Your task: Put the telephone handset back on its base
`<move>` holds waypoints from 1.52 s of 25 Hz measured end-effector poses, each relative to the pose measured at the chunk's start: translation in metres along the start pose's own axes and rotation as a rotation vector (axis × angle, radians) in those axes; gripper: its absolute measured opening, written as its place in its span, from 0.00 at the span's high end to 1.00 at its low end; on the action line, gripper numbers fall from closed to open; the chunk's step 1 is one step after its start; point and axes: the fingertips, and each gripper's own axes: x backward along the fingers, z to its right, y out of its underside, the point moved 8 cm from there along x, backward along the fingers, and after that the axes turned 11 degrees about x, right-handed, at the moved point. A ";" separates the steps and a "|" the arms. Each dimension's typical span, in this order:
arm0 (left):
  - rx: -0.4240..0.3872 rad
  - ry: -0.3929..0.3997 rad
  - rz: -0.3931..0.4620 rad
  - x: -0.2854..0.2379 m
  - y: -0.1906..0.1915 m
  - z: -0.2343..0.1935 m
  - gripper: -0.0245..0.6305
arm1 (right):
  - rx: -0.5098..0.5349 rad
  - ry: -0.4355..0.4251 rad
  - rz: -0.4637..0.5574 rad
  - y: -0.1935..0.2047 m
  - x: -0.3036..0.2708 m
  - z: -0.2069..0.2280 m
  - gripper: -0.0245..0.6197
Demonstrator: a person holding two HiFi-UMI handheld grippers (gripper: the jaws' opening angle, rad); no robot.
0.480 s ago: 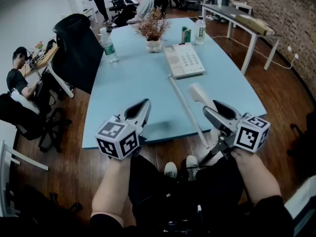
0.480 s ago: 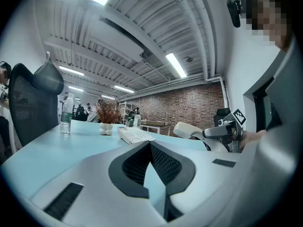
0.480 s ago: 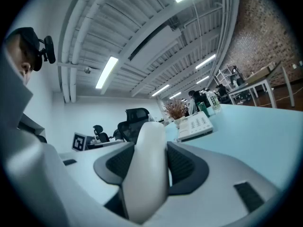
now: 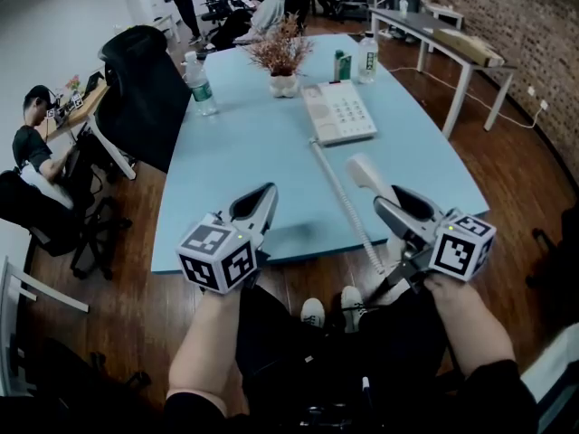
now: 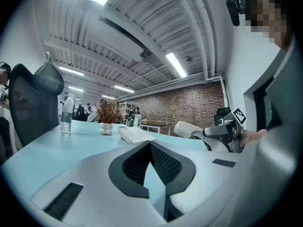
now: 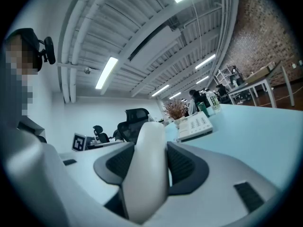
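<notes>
One white plastic telephone handset (image 4: 365, 173) sits clamped in the right gripper (image 4: 391, 204), over the near right part of the pale blue table (image 4: 240, 165) and well apart from its base. In the right gripper view the handset (image 6: 146, 167) fills the space between the two dark ribbed pads, which stand wide apart and press on both of its sides, its rounded end poking past the right gripper (image 6: 150, 148). The left gripper view shows that same rounded end (image 5: 188, 128) raised above the tabletop.

A white coiled cord (image 4: 342, 195) runs from the near edge of the white push-button telephone base (image 4: 338, 111) down the table to its near edge, just beside the handset. The base lies flat toward the far end of the table, with its cradle side empty.

The left gripper (image 4: 261, 199) hangs over the near edge of the table, to the left of the cord; its jaws (image 5: 150, 144) meet at the tips with nothing between them.

Beyond the base stand a dried reddish plant in a small white pot (image 4: 281, 63), a green can (image 4: 341, 64) and a clear bottle (image 4: 366, 58). Another clear water bottle (image 4: 200, 87) stands near the table's left edge, beside a black mesh office chair (image 4: 145, 84).
</notes>
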 end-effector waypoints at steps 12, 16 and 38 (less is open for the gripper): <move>0.008 -0.006 -0.002 0.000 0.000 -0.001 0.97 | -0.015 0.001 -0.011 0.001 -0.002 0.001 0.60; 0.009 -0.009 -0.001 0.000 -0.003 -0.003 0.97 | -0.013 0.000 -0.004 -0.005 -0.006 0.003 0.60; 0.037 0.016 -0.007 -0.006 0.003 -0.002 0.97 | 0.158 0.200 -0.297 -0.044 -0.184 0.101 0.60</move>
